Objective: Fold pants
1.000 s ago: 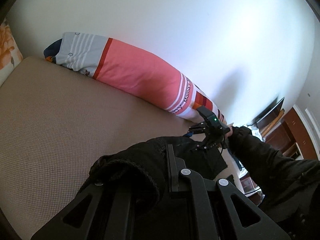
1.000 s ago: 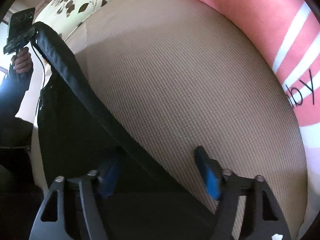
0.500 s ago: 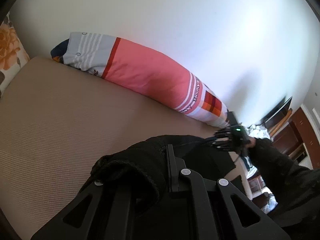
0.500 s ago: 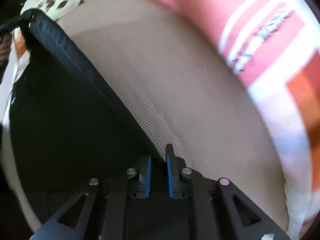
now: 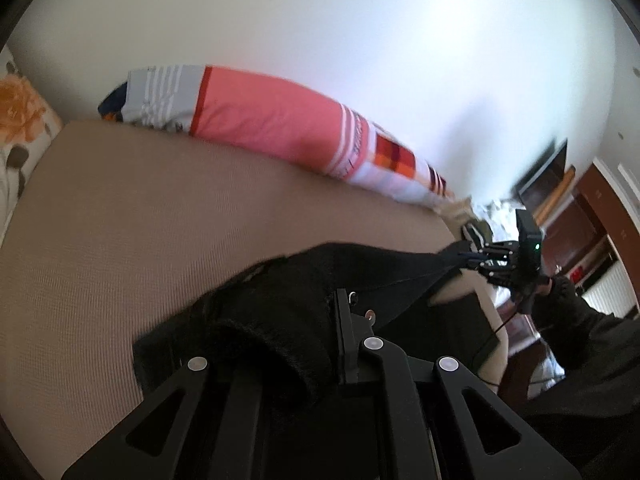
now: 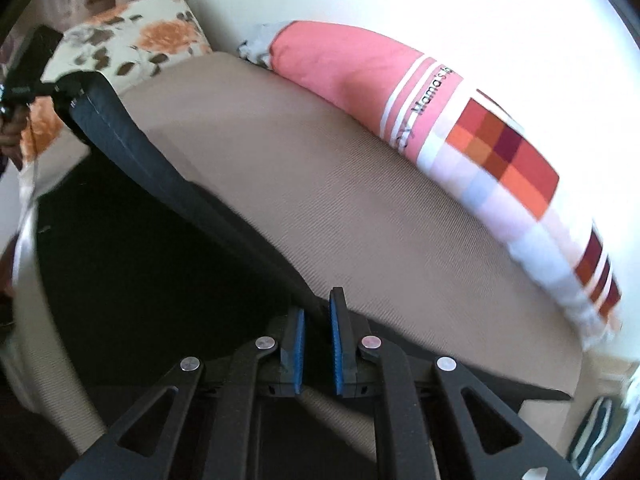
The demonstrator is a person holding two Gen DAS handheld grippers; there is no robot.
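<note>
The black pants [image 5: 304,280] hang stretched between my two grippers above the beige mattress [image 5: 140,208]. My left gripper [image 5: 340,320] is shut on one end of the waistband, with black fabric bunched over its left finger. My right gripper [image 6: 318,320] is shut on the other end; its blue pads [image 6: 298,344] pinch the band, which runs taut [image 6: 132,148] up to the left gripper at far left [image 6: 28,68]. The right gripper also shows in the left wrist view [image 5: 504,260]. The rest of the pants hangs down dark at the left [image 6: 140,260].
A long pink, white and checked bolster pillow [image 5: 280,128] lies along the white wall [image 5: 360,40] at the far edge of the mattress. A floral pillow [image 6: 132,44] sits at the head end. Brown furniture [image 5: 580,216] stands beyond the bed's foot.
My right gripper closed on the waistband, then both grippers lifted and drew apart, pulling the band taut. The views tilted up toward the wall.
</note>
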